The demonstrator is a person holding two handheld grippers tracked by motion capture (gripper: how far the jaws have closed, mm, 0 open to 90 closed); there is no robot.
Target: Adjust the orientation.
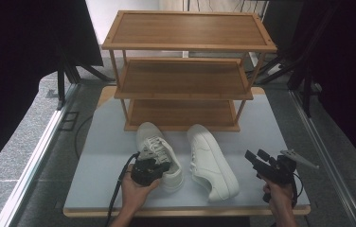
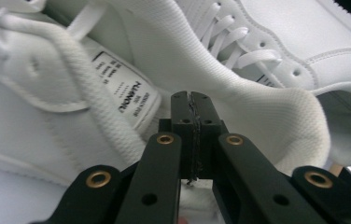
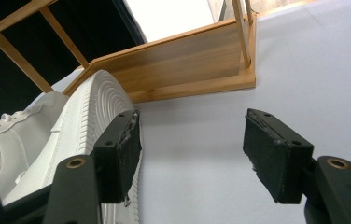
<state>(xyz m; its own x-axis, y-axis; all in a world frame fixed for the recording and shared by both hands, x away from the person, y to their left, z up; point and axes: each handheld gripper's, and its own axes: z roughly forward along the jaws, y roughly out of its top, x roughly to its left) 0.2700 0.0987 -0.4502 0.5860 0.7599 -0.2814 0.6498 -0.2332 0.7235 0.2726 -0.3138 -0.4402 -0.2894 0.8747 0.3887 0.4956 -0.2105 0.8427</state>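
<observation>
Gripping the left shoe [image 1: 159, 153] at its heel collar, the left gripper [image 1: 148, 170] is clamped shut on it; right gripper [image 1: 259, 163] w/ jaws apart, beside the right shoe [image 1: 211, 161].

Even overhead light on the table [image 1: 100, 142], dark surroundings; close white shoe [image 2: 257, 107] bright, slightly soft, no glare

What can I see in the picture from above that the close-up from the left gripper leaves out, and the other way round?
The high view alone gives the wooden shelf rack, the blue-grey table top, both hands, and the right gripper with its fingers apart beside the right shoe.

The left gripper view alone gives the printed label inside the left shoe and the padded collar the closed fingers pinch.

Both show the white lace-up shoes and the left gripper.
</observation>
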